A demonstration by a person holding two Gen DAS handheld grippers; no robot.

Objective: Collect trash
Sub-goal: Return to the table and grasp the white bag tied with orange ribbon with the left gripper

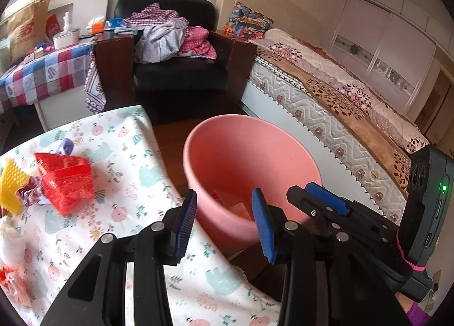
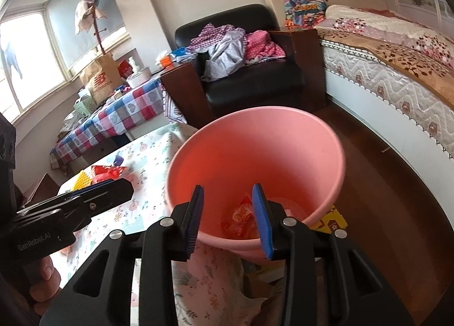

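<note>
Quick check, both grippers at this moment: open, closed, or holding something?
Left gripper: open, nothing between its fingers, above the pink bin.
Right gripper: open, empty, over the bin's mouth.

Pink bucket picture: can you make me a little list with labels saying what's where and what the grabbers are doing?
bucket: pink bucket, beside the table, wrappers at its bottom
table: flowery cloth
left on table: red basket, yellow spiky piece, crumpled wrapper between them
left hand-held gripper: open, nothing between its fingers, over the table's edge near the bucket
right hand-held gripper: open, empty, over the bucket
behind: black armchair piled with clothes, bed
</note>
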